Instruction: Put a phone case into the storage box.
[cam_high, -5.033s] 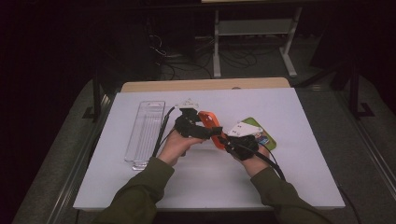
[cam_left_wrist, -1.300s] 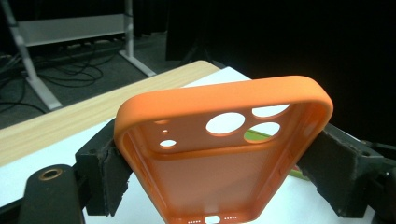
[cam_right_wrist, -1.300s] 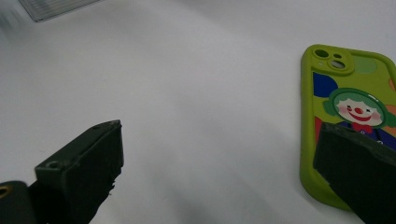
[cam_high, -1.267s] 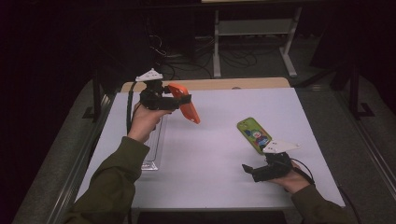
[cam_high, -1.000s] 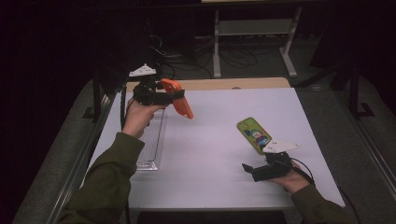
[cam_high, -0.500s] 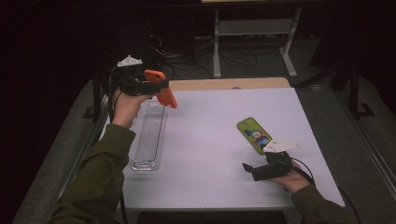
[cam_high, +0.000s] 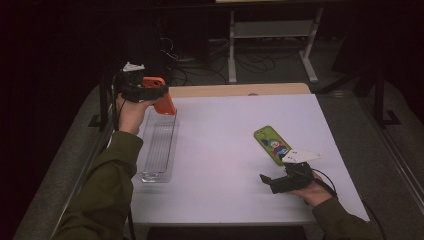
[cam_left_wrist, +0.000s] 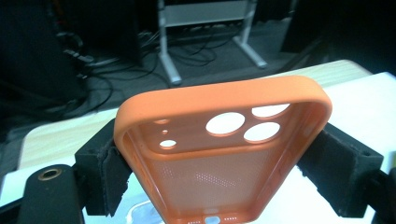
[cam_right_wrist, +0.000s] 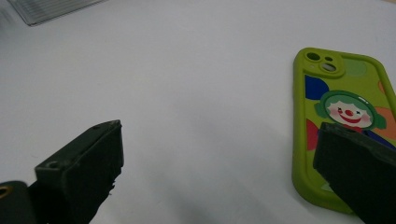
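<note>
Left gripper (cam_high: 159, 92) clamps orange phone case (cam_high: 161, 95) by its 2 long sides, raised over far end of clear tray (cam_high: 159, 146); right gripper (cam_high: 266, 180) jaws wide apart, near green phone case (cam_high: 271, 144) on table (cam_high: 220, 150).

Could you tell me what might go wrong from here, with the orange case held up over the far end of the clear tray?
The left gripper pinches the soft orange phone case by its side walls only; it could flex and slip, landing outside the narrow clear tray. That tray sits close to the table's left edge, so a knock could push it off. The right gripper rests open beside the green clown case and could nudge it.
</note>
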